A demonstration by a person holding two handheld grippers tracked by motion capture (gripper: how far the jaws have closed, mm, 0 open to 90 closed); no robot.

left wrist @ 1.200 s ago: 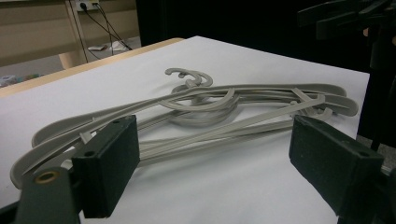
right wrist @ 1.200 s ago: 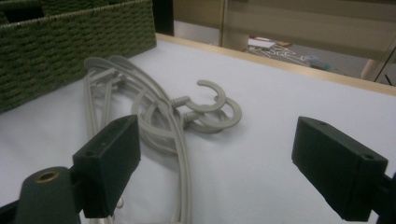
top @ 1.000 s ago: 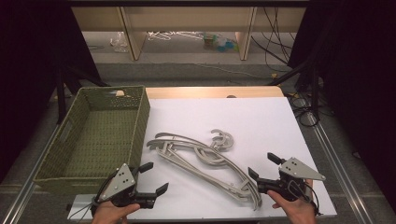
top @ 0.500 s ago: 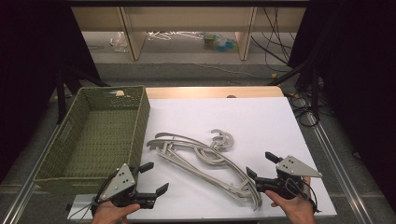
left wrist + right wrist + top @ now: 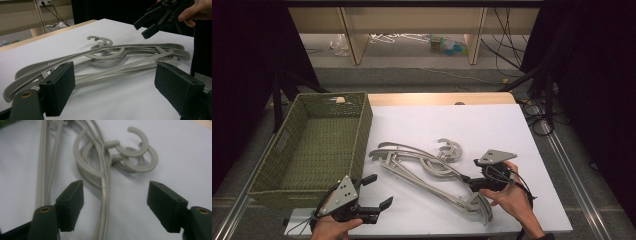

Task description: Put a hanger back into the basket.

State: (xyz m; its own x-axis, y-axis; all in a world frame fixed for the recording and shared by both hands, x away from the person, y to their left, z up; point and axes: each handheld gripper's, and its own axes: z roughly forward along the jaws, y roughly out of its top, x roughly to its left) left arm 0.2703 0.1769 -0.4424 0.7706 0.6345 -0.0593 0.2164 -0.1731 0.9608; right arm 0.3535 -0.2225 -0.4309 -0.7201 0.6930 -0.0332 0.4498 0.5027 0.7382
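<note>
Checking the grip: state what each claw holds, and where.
Nothing held. Right claw straddles a grey hanger arm, jaws just closing, untouching. Left claw open.

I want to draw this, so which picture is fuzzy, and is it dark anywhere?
In the right gripper view the grey plastic hangers look soft and out of focus; in the left gripper view the black right gripper is smeared at the tips; in the high view the white table is brightly lit, its surroundings nearly black.
</note>
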